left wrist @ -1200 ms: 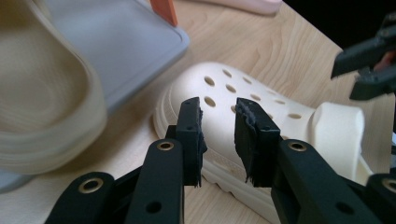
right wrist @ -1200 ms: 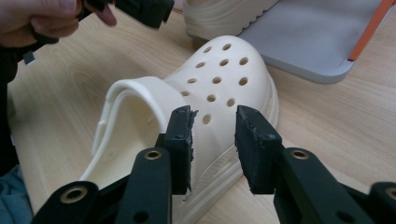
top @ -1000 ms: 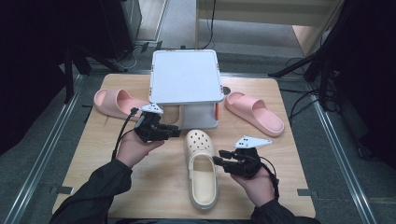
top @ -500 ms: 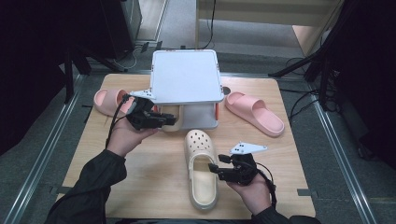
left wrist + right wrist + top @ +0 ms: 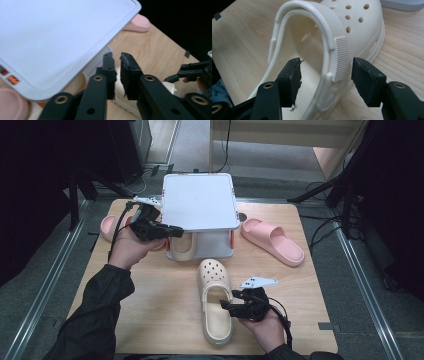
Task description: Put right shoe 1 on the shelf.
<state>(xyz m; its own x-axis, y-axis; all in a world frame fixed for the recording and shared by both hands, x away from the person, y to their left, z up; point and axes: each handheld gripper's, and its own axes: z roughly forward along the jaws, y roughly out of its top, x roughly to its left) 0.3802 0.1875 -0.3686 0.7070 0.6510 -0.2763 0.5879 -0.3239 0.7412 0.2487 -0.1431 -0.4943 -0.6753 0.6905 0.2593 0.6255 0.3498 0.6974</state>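
The right claw [image 5: 226, 307] sat low near the front edge of the desk [image 5: 150, 320]. Its jaws had just been opening and stood wide apart. The side wall and strap of the cream clog [image 5: 216, 302] were between the jaws, but the pads [image 5: 293, 75] did not press on it. The clog lay flat on the desk, toe pointing to the back, in the middle of the front half.

The left claw [image 5: 172, 229] was up near the left side of the white rack [image 5: 200, 202], which stood at the back edge. Its jaws had just been closing and were almost together, with nothing between them. A second cream clog [image 5: 184, 247] sat under the rack's top shelf, just beside this claw.

One pink slipper [image 5: 272, 240] lay near the right edge of the desk. Another pink slipper [image 5: 109, 226] lay near the left edge, partly behind the left hand [image 5: 131, 247].
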